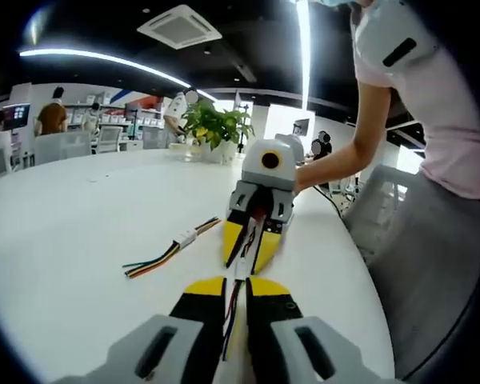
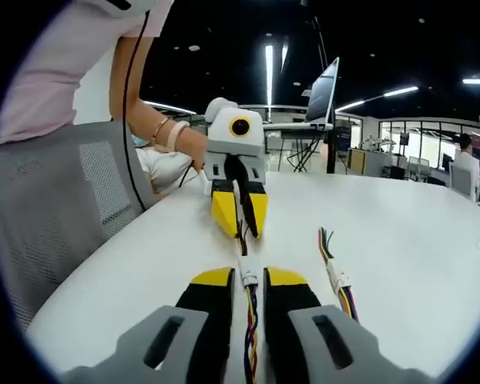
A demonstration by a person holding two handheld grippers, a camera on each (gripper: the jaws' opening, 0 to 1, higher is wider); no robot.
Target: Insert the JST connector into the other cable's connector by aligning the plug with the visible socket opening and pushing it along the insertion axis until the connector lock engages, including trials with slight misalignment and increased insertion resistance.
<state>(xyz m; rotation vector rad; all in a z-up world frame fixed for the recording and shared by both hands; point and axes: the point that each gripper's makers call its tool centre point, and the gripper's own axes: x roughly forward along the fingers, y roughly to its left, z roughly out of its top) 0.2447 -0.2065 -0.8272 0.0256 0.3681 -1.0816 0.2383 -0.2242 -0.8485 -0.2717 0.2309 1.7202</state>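
Observation:
In the right gripper view my right gripper is shut on a multicoloured cable with a white JST connector at its jaw tips. From that connector, thin wires run straight to my left gripper, which faces it and is shut on them. In the left gripper view my left gripper pinches dark and red wires. The right gripper stands tip to tip with it just beyond. Whether plug and socket are joined I cannot tell.
A spare cable with a white connector lies on the round white table; it appears again as the spare cable beside my right gripper. A person in pink stands at the table edge by a mesh chair. A potted plant stands at the far side.

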